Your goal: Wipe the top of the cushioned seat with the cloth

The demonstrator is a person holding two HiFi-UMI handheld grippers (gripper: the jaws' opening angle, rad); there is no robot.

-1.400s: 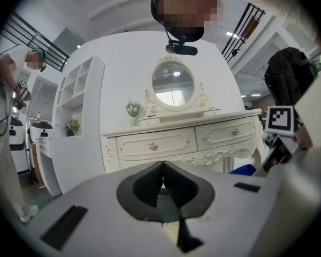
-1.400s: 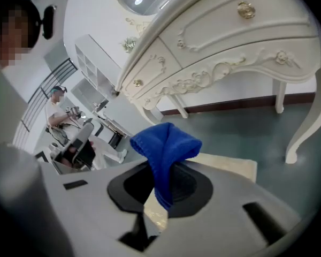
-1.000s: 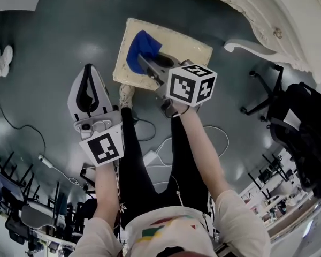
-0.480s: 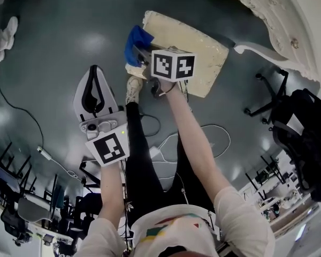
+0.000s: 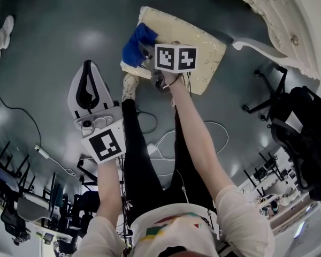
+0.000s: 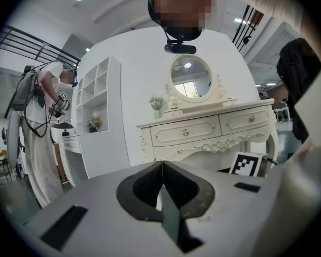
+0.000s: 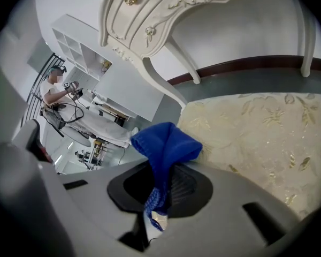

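The right gripper (image 5: 147, 51) had its jaws clamped on the blue cloth (image 5: 136, 43), a fold of which bunched out ahead of the jaws. In the head view the cloth sat at the left end of the cushioned seat (image 5: 206, 50), at the edge of its cream patterned top. The left gripper (image 5: 89, 94) was held well apart from the seat, over the grey floor (image 5: 48, 47), its jaws pressed together with nothing between them. Its own view faced a white dressing table (image 6: 203, 133).
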